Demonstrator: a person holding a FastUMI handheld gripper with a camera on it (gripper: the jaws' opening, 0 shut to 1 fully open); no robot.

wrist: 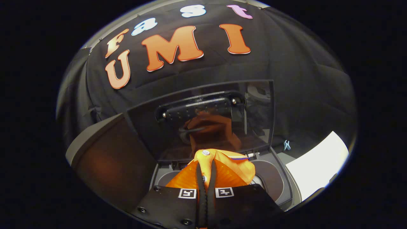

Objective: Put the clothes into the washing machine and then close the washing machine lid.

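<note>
Black cloth hung behind everything as the booth's wall (302,79), and in front of it stood one grey top-loading washing machine (287,187) with its single dark, glossy lid (203,121) raised upright, mirroring the load below it. We had our gripper (206,178) closed nearly all the way, its two fingers pressed together on a fold of one bright orange garment with a pale button and a thin striped trim (235,171), which bunched up just ahead of the fingertips and hung over the machine's round opening (270,183). We judged the cloth to be above the drum rather than inside it, though how deep it reached we could not tell, since the fingers hid its lower part. The main risk, as we saw it, was letting go too early or too far to one side: loose fabric could drape over the rim and then be trapped when the lid came down, leaving it ajar. A thin pinch could also slip, dropping the piece outside. Swinging the gripper up carelessly might knock the raised lid. By our count there was one garment, one machine, one lid, one small pale clip (286,145) on the cloth beside the machine, and one white flat surface (318,165) to that same side.
</note>
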